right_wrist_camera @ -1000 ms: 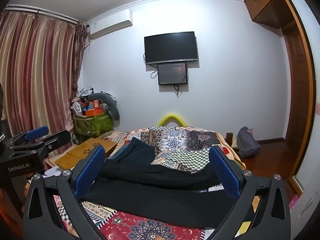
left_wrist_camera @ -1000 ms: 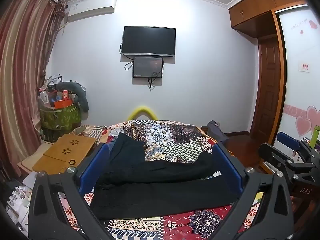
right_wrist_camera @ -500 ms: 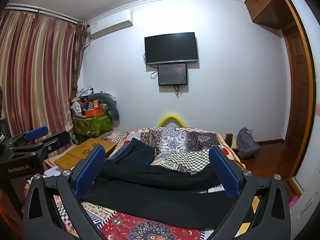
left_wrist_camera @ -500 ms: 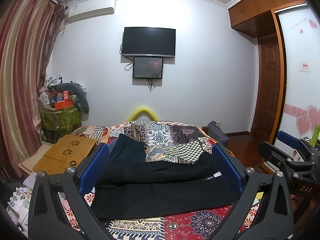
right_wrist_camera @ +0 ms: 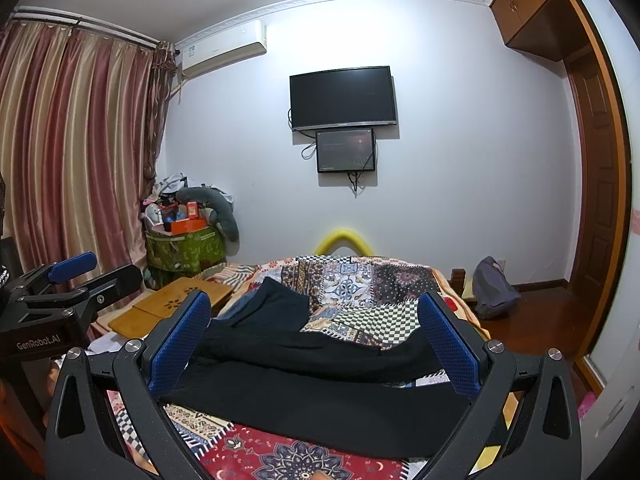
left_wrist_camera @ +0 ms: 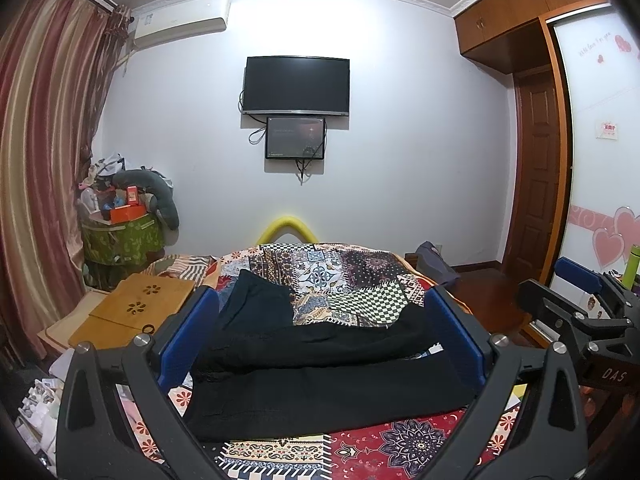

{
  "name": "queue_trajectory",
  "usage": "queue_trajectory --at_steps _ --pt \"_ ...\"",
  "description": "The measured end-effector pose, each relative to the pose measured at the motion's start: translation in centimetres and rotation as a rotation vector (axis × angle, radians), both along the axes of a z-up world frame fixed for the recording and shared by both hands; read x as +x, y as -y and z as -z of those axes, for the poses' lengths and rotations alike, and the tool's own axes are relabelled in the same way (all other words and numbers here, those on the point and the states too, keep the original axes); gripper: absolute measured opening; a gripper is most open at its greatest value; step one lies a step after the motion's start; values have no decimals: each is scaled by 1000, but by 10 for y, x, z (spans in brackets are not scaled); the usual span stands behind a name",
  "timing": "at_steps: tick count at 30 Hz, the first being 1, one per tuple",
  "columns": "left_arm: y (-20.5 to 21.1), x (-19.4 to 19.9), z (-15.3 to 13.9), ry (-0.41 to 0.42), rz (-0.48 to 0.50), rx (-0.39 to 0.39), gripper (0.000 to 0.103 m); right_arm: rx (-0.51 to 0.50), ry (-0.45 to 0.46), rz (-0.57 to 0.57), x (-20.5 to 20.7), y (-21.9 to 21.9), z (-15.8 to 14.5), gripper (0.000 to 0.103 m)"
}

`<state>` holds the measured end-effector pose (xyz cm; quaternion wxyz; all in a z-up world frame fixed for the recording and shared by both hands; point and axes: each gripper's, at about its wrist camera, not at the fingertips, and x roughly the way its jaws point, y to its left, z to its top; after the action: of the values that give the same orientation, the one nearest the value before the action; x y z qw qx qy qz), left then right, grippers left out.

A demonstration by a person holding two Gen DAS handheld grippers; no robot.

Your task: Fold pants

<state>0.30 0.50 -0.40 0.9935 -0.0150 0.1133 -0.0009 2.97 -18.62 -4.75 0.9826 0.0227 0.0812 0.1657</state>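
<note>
Black pants lie spread across a bed with a patchwork cover; both legs run left to right, the waist part bends toward the far left. They also show in the right wrist view. My left gripper is open and empty, held above the near edge of the bed. My right gripper is open and empty at about the same height. Each gripper shows in the other's view: the right one at the right edge, the left one at the left edge.
A wooden lap table lies left of the bed. A green bin piled with items stands by the curtain. A TV hangs on the far wall. A bag sits on the floor, near a wooden door.
Both views have tilted up very slightly; the pants lie as before and both grippers stay open.
</note>
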Motion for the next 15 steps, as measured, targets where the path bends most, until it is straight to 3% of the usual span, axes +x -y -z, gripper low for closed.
queue_trajectory --at_steps 15 --pt "0 -1 -1 2 -4 -1 103 -4 3 0 -3 0 -3 103"
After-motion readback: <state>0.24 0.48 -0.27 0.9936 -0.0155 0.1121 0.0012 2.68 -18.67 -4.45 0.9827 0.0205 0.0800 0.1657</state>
